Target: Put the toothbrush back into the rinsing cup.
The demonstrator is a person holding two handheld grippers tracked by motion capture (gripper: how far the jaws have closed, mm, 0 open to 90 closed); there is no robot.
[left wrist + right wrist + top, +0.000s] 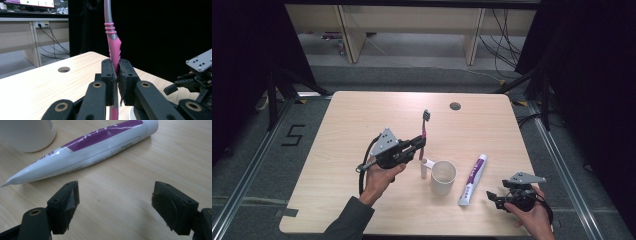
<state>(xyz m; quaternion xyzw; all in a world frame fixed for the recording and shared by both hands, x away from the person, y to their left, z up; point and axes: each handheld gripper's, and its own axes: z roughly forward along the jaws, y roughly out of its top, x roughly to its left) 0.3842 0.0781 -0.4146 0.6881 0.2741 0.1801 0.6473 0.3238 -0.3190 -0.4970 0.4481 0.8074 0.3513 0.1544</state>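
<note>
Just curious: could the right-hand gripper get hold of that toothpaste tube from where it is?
Probably yes. The right gripper is open, the toothpaste tube lies just ahead on the bare table, with nothing between.

Large black "5" [294, 135] marked on the grey floor [272, 165] left of the table [362, 115]. Small print on the white and purple tube [85, 152], lying right of the white cup [443, 177], too blurred to read. Same for the marks on the cup's side.
</note>
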